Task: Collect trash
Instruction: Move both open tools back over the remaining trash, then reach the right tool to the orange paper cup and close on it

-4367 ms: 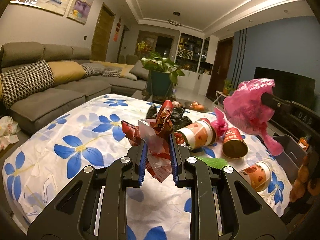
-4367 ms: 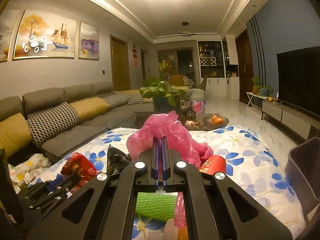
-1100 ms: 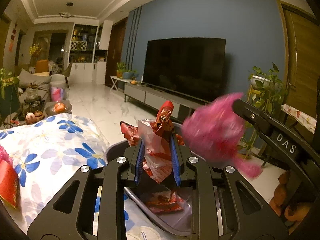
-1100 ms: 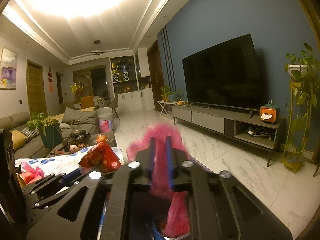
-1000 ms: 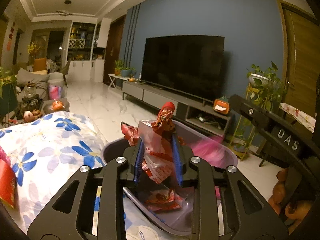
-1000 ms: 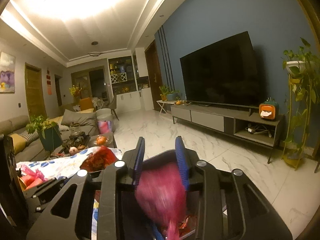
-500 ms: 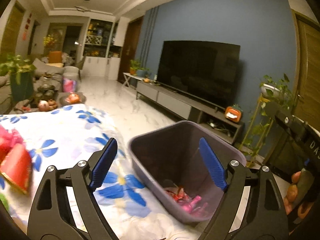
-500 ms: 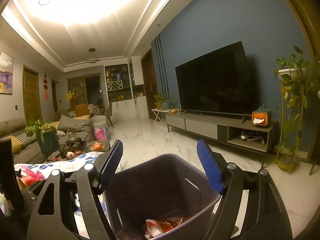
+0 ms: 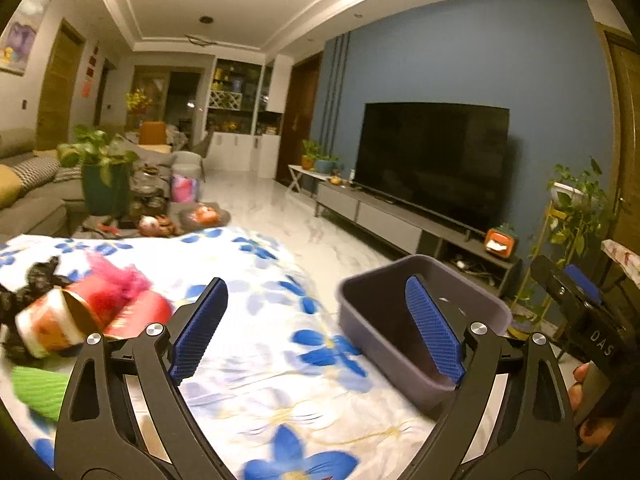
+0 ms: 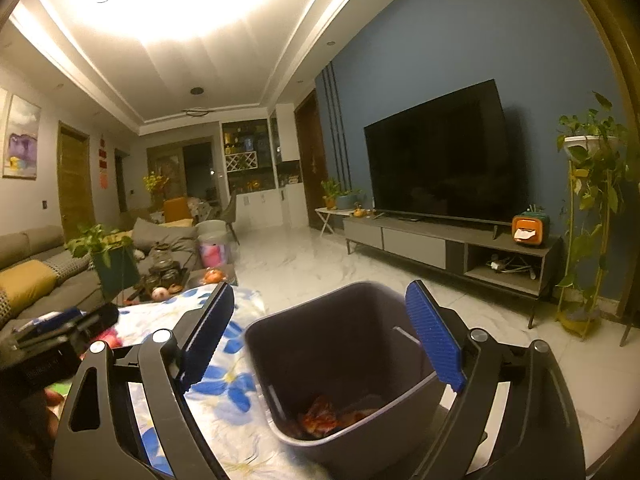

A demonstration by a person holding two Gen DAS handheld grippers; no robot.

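Observation:
A grey plastic bin (image 9: 376, 312) (image 10: 344, 344) stands at the right edge of the flowered table. Red wrappers (image 10: 324, 420) lie at its bottom in the right wrist view. My left gripper (image 9: 316, 332) is open and empty over the tablecloth, left of the bin. My right gripper (image 10: 320, 336) is open and empty above the bin's mouth. More trash sits at the left of the table: paper cups (image 9: 56, 324), a pink bag (image 9: 112, 280), a black bag (image 9: 24, 288) and a green piece (image 9: 36, 392).
The table wears a white cloth with blue flowers (image 9: 256, 320). A TV (image 10: 440, 160) on a low console (image 10: 440, 248) lines the blue wall. A potted plant (image 9: 104, 176) and sofa (image 10: 32, 276) are on the left. Marble floor (image 10: 320, 256) lies beyond.
Both grippers opened and dropped their trash, red wrappers from the left and the pink bag from the right, into the bin. The left gripper has since swung left toward the table.

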